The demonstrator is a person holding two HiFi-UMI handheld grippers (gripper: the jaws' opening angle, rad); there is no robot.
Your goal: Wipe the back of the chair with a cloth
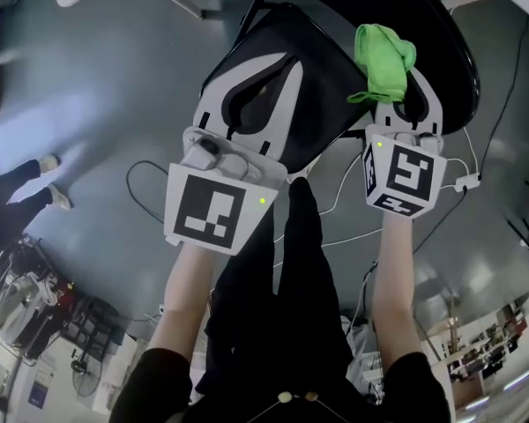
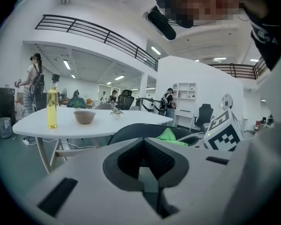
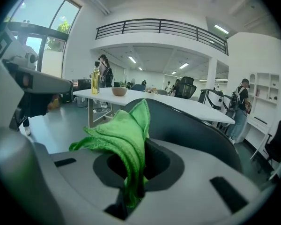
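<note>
The right claw (image 3: 133, 172) is pinching a bunched green microfibre cloth (image 1: 383, 55) tight between its jaws, holding it at the top edge of the black office chair back (image 1: 335, 104). The left claw (image 1: 286, 64), jaws pressed together and empty, is hovering just beside it.

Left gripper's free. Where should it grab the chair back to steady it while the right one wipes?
Probably the top rim of the chair back, coming down from above, left of the cloth. That curved edge looks thin enough for the jaws; the panel below is broad. The left gripper is shut, so open it first.
</note>
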